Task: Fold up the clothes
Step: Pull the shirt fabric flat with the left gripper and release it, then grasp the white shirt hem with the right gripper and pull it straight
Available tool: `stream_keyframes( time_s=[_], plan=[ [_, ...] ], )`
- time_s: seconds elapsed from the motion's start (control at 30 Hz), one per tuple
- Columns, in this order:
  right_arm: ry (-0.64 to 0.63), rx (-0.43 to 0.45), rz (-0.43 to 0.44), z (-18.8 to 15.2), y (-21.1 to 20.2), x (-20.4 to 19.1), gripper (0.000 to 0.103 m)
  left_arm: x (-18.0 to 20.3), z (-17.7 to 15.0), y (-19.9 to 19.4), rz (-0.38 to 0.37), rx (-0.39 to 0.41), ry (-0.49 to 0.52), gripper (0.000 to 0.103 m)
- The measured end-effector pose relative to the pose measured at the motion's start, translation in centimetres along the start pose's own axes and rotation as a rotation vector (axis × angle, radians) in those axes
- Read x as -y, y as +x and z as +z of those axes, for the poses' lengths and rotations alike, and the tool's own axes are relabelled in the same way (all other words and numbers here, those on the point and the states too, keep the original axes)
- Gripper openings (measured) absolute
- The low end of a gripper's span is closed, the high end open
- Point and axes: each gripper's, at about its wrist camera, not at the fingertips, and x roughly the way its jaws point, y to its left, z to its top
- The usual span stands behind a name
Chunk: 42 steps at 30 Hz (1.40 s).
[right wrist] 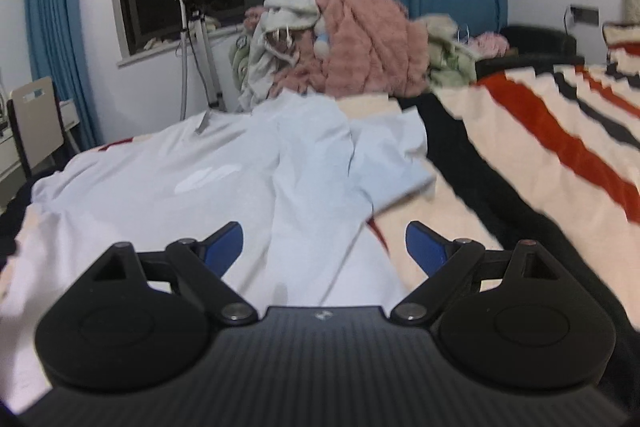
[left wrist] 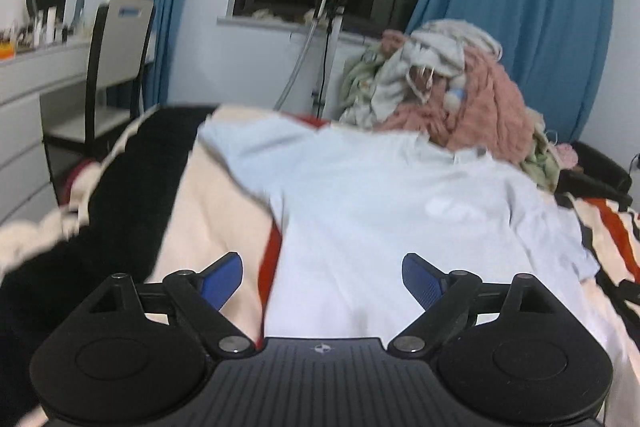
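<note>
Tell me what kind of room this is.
Most likely a bedroom: a light blue shirt lies on a striped blanket, with a clothes pile, blue curtains and a dresser.

No words or numbers can be read anywhere. Small round white mark sits on left gripper (left wrist: pixel 322 281) body, too tiny to make out. Same kind of mark on right gripper (right wrist: pixel 324 247) body. Pale blue shirt (left wrist: pixel 360 211) has white patch on chest, blurry, no letters clear.
</note>
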Motion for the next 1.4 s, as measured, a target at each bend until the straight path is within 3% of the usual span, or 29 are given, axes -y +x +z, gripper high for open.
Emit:
stream_keyframes(
  time_s=[0.13, 0.43, 0.63, 0.8, 0.9, 1.07, 1.17, 1.23, 1.33, 1.4],
  plan=[
    [-0.013, -0.034, 0.001, -0.3, -2.0, 0.0, 0.090, 1.0, -0.7, -0.7, -0.022, -0.020, 0.049, 0.088],
    [0.039, -0.115, 0.003, -2.1, -3.9, 0.4, 0.089, 0.8, -1.8, -1.8, -0.148, -0.078, -0.008, 0.089],
    [0.041, -0.142, -0.013, -3.3, -5.3, 0.2, 0.089, 1.4, -1.9, -2.9, -0.163, -0.077, 0.019, 0.090],
    [0.047, -0.210, 0.090, -2.9, -7.3, 0.9, 0.082, 0.0, -1.7, -4.1, -0.182, -0.115, -0.040, 0.090],
    [0.055, -0.282, 0.194, -1.5, -8.9, 2.6, 0.082, -1.3, -1.5, -4.9, -0.204, -0.132, -0.109, 0.090],
    [-0.042, -0.489, 0.209, -0.2, -9.0, 2.4, 0.083, -3.7, -0.5, -5.1, -0.242, -0.107, -0.270, 0.090],
    [-0.070, -0.622, 0.263, -2.0, -7.9, 0.7, 0.082, -5.0, -0.1, -4.5, -0.251, -0.109, -0.353, 0.090],
    [-0.113, -0.672, 0.257, -3.4, -7.2, -1.1, 0.072, -5.6, -0.2, -4.2, -0.247, -0.113, -0.382, 0.090],
    [-0.173, -0.731, 0.274, -5.5, -6.0, -3.7, 0.071, -6.4, -0.2, -3.8, -0.243, -0.118, -0.422, 0.090],
    [-0.260, -0.765, 0.234, -7.0, -5.1, -5.2, 0.069, -6.7, -0.2, -3.7, -0.247, -0.120, -0.436, 0.090]
  ],
)
